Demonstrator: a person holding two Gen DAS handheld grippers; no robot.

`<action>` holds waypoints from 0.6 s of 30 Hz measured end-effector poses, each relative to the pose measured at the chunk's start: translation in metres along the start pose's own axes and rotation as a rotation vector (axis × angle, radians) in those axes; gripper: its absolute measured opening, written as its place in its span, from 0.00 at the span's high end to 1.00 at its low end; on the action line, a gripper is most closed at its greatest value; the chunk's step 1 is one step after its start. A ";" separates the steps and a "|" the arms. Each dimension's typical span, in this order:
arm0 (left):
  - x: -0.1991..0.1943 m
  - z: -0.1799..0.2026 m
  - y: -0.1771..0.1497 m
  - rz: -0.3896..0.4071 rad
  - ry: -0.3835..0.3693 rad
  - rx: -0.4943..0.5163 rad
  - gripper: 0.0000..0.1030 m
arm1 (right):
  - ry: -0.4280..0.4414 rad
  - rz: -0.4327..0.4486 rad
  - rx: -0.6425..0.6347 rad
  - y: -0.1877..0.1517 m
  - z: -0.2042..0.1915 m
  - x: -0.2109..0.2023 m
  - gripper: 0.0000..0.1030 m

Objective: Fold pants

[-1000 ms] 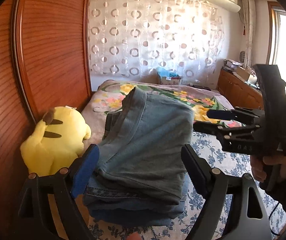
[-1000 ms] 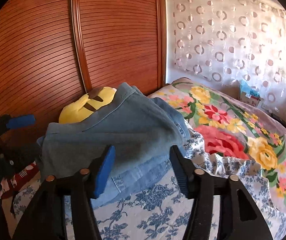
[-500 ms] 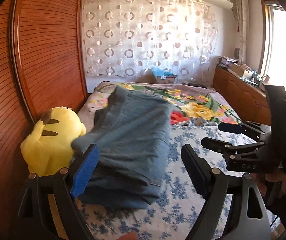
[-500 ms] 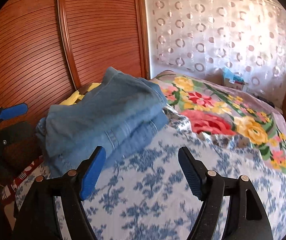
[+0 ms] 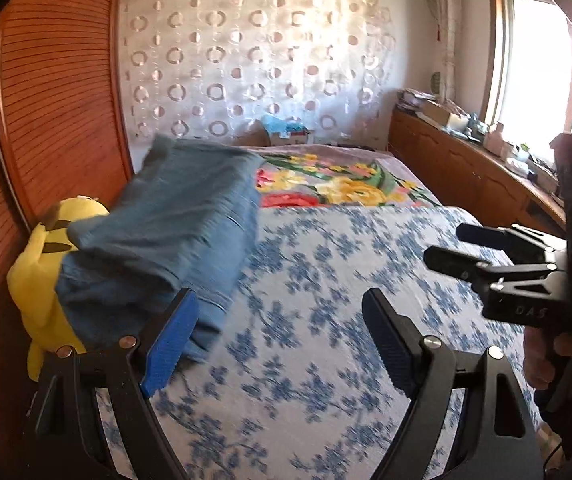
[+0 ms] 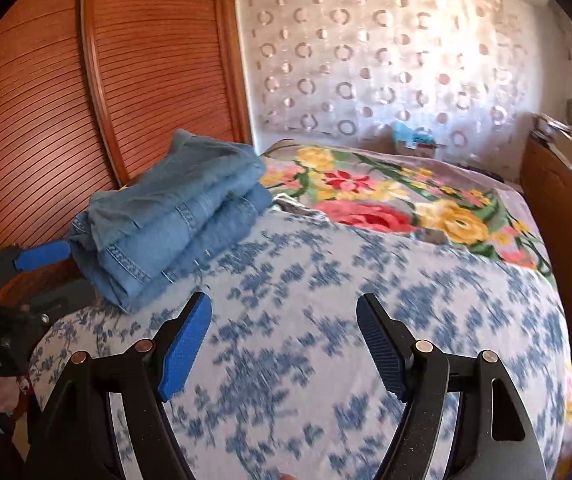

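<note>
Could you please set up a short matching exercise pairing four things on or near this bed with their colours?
Things:
1. folded jeans
2. plush toy
3. near bedspread
4. sliding door

Colours:
A. yellow
B. reddish-brown wood
C. denim blue
D. white with blue flowers

Pairs: 1-C, 2-A, 3-D, 4-B

A yellow plush toy leans against the wooden slatted door.
</note>
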State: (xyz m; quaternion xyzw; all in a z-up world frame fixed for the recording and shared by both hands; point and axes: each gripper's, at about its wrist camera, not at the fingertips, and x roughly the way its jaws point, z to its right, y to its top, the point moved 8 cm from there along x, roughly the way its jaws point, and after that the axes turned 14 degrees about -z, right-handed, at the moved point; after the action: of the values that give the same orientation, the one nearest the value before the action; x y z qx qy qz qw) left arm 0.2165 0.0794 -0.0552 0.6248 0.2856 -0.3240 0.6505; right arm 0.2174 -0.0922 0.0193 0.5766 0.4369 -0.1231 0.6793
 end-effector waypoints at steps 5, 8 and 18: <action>-0.007 0.021 -0.015 0.001 -0.012 0.022 0.18 | -0.031 0.030 0.030 -0.024 -0.001 -0.027 0.25; -0.016 0.033 -0.020 0.012 -0.026 0.037 0.18 | -0.057 0.050 0.043 -0.039 -0.003 -0.045 0.25; -0.057 0.065 -0.038 0.066 -0.037 0.079 0.18 | -0.093 0.104 0.080 -0.082 -0.009 -0.087 0.25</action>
State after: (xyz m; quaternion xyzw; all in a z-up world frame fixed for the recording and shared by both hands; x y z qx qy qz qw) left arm 0.1492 0.0184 -0.0307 0.6530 0.2398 -0.3249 0.6408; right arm 0.1074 -0.1382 0.0284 0.6190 0.3689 -0.1317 0.6807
